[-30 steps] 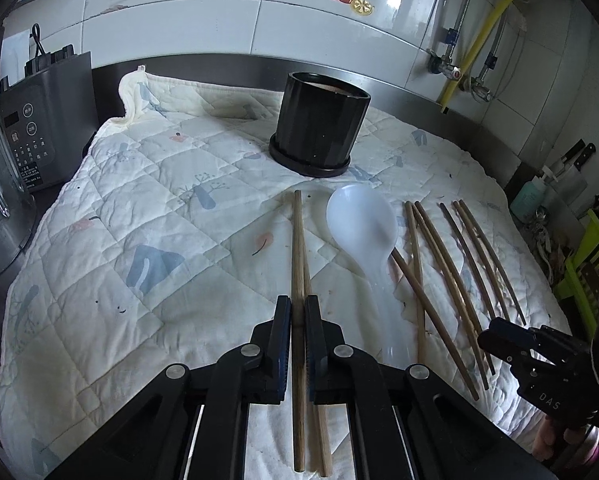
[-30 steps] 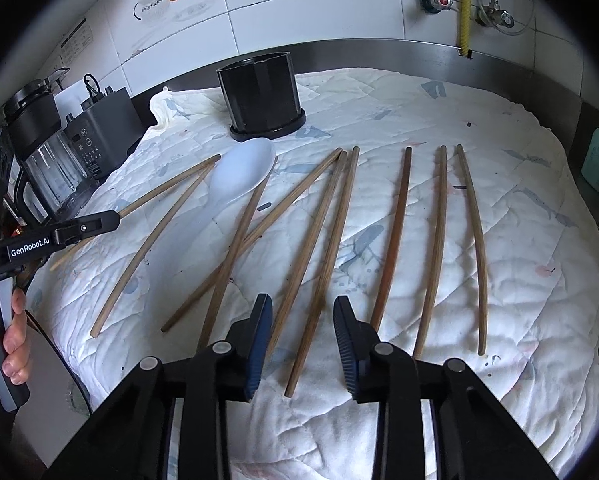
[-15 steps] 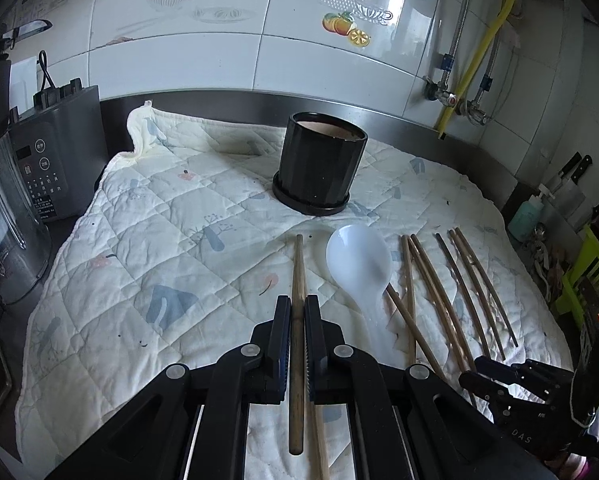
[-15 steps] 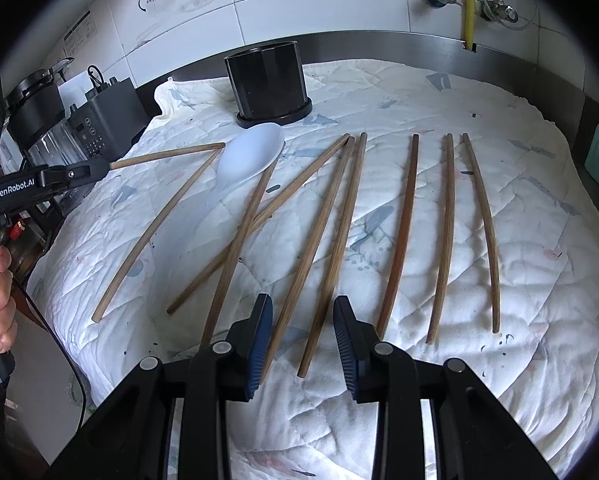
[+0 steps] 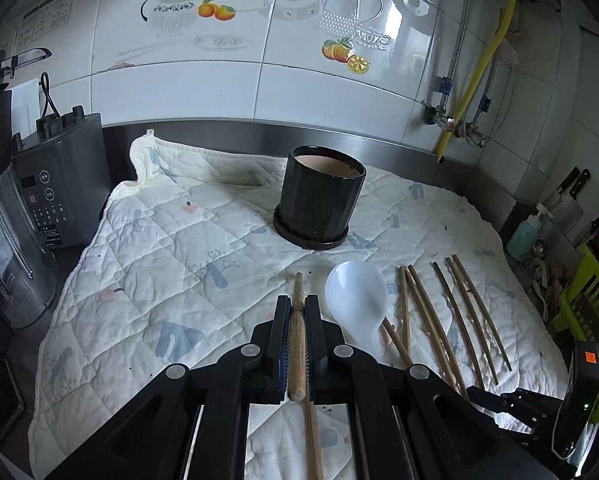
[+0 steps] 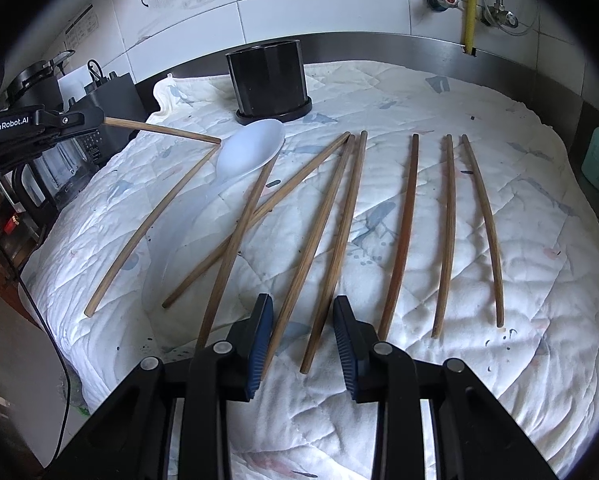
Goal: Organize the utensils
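Chopstick (image 5: 298,344) is clamped near its butt between our left gripper's (image 5: 297,322) fingers, so it may pivot and miss the black holder (image 5: 318,204) ahead. Right gripper's (image 6: 301,334) fingers stand apart, seemingly above two more.

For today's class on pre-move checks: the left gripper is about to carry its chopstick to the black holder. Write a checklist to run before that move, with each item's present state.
1. Left gripper shut on the held chopstick: ok.
2. Held chopstick clear of the quilt, seen lifted in the right wrist view: ok.
3. Black holder upright, mouth open: ok.
4. Path to the holder free of the white spoon, which lies beside the gripper: ok.
5. Room inside the holder: cannot tell.
6. Right gripper open, gripping nothing, over the loose chopsticks: ok.
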Available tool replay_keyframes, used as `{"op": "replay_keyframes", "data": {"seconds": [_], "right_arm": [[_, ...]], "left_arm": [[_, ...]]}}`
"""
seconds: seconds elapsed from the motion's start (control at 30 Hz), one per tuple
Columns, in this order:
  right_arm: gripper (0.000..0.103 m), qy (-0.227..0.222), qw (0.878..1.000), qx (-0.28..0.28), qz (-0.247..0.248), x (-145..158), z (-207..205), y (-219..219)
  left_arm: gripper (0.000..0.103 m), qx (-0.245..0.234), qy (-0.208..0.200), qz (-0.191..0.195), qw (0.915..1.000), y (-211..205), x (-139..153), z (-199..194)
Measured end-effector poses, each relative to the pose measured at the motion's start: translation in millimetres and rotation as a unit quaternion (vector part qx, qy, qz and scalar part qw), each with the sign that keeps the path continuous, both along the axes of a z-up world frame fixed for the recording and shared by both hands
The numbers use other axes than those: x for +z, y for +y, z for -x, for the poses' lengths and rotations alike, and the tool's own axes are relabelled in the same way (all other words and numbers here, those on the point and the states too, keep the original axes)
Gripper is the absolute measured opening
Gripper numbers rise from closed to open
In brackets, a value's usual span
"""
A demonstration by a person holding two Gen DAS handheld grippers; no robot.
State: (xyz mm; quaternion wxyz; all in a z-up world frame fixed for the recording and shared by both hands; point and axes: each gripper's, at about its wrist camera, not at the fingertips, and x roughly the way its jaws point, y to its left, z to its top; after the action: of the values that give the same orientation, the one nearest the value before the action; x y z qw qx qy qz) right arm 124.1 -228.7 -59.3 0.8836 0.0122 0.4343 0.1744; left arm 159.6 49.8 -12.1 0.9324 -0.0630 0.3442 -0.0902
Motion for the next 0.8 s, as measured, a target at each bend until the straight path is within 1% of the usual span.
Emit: {"op": "replay_keyframes", "data": {"seconds": [0.1, 0.2, 0.33, 0.47, 0.5, 0.63, 0.8], "right_arm": [[0.033, 0.001, 1.0, -0.006, -0.019, 2, 1, -6], [0.03, -0.004, 1.0, -0.012, -0.023, 8, -3, -9], [0.027, -0.001, 1.0, -0.014, -0.011, 9, -10, -7], [0.025, 0.006, 1.0, -0.015, 0.004, 4, -3, -8], [0.022, 0.006, 1.0, -0.018, 0.005, 3, 0, -9], [0.018, 0.01, 1.0, -0.023, -0.003, 0, 9, -13], [0.017, 0.01, 1.0, -0.02, -0.001, 0, 11, -9]], "left_arm": [[0.006, 0.0, 0.0, 0.0, 1.0, 0, 0, 0], [0.006, 0.001, 0.0, 0.0, 1.0, 0, 0, 0], [0.006, 0.001, -0.001, -0.001, 1.0, 1, 1, 0], [0.006, 0.003, -0.003, -0.002, 1.0, 2, 0, 0], [0.006, 0.002, -0.003, -0.002, 1.0, 2, 0, 0], [0.006, 0.001, 0.0, -0.006, 1.0, 0, -1, 0], [0.006, 0.003, 0.001, -0.005, 1.0, 0, -2, -1]]}}
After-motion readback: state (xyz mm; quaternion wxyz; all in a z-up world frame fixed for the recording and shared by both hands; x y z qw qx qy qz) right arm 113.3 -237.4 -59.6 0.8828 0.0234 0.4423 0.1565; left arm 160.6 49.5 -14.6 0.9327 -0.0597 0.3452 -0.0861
